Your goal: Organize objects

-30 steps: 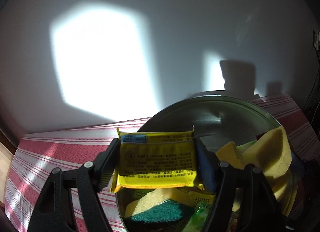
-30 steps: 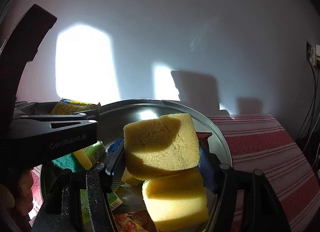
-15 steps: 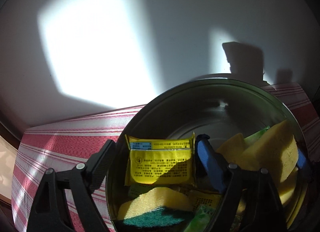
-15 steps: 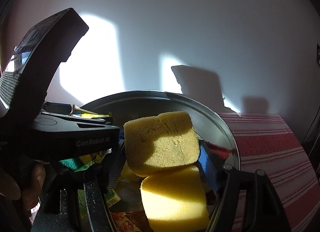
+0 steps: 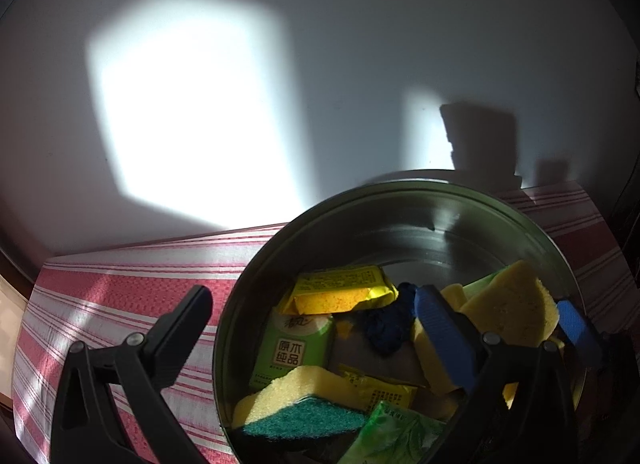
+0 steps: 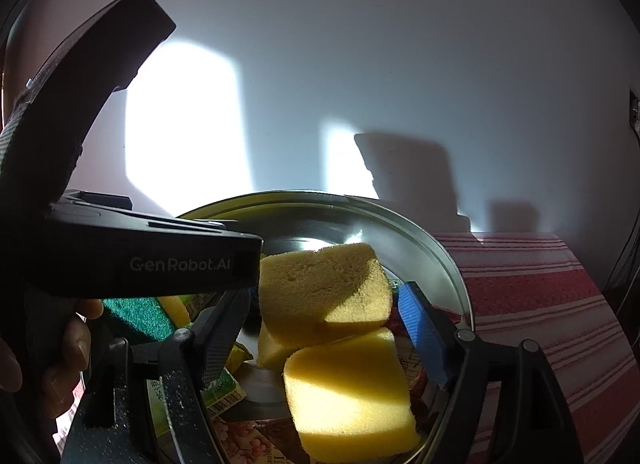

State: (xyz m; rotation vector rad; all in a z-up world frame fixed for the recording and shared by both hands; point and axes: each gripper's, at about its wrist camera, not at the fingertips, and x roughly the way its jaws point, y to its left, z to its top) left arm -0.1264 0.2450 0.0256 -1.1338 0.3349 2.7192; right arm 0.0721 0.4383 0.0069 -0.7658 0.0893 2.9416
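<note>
A round metal basin (image 5: 500, 211) holds sponges and packets. My left gripper (image 5: 316, 316) is open and empty over its left side; the yellow packet (image 5: 340, 290) lies in the basin beyond it. A green packet (image 5: 294, 348) and a yellow-and-green sponge (image 5: 296, 400) lie below it. My right gripper (image 6: 328, 300) hangs over the basin (image 6: 448, 260) with a yellow sponge (image 6: 320, 288) between its fingers; the jaws look slightly apart from it. Another yellow sponge (image 6: 348, 388) lies underneath.
The basin stands on a red-and-white striped cloth (image 5: 120, 288), which also shows in the right wrist view (image 6: 540, 304). A white wall rises just behind. The left gripper's black body (image 6: 140, 260) crowds the right wrist view's left side.
My left gripper opened and let the yellow packet drop into the basin. The right gripper lowered with its sponge and its jaws widened.
</note>
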